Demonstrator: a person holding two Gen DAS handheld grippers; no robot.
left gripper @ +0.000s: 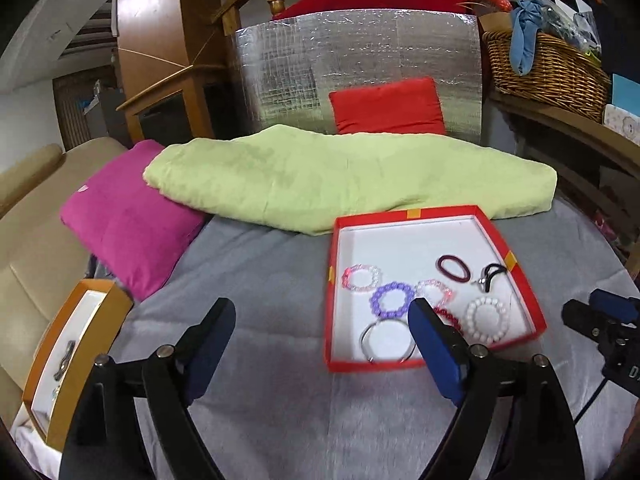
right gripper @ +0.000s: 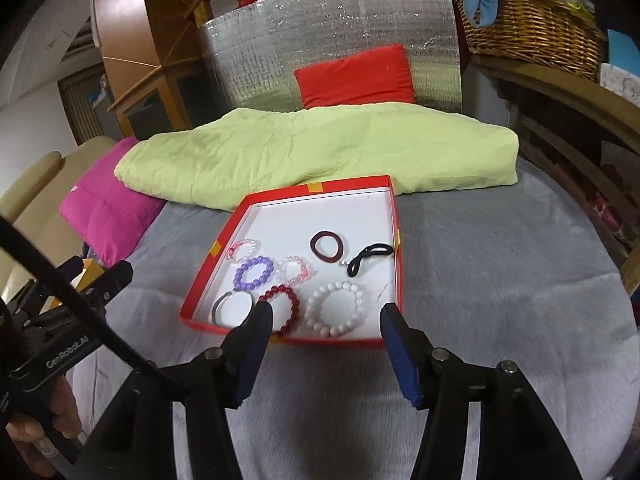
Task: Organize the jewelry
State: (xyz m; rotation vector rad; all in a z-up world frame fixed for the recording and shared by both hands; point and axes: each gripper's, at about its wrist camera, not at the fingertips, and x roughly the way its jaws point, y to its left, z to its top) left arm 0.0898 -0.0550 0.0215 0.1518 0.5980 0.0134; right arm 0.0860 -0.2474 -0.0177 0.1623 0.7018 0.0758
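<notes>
A red tray (left gripper: 505,237) (right gripper: 224,236) with a white floor lies on the grey bedspread. In it lie several bracelets: purple (left gripper: 392,300) (right gripper: 254,272), white bead (left gripper: 487,319) (right gripper: 336,309), red bead (right gripper: 282,309), two pink ones (left gripper: 361,278) (right gripper: 293,270), a silver bangle (left gripper: 386,340) (right gripper: 231,306), plus a maroon hair tie (left gripper: 453,268) (right gripper: 327,247) and a black one (left gripper: 492,275) (right gripper: 369,259). My left gripper (left gripper: 322,312) is open and empty, just short of the tray's near left corner. My right gripper (right gripper: 326,316) is open and empty at the tray's near edge, over the white bracelet.
An orange box (left gripper: 98,344) holding small items sits at the left bed edge. A green folded blanket (left gripper: 344,178) (right gripper: 320,148), a magenta pillow (left gripper: 128,216) and a red cushion (left gripper: 388,106) lie behind the tray. A wicker basket (left gripper: 548,68) stands on a shelf at right.
</notes>
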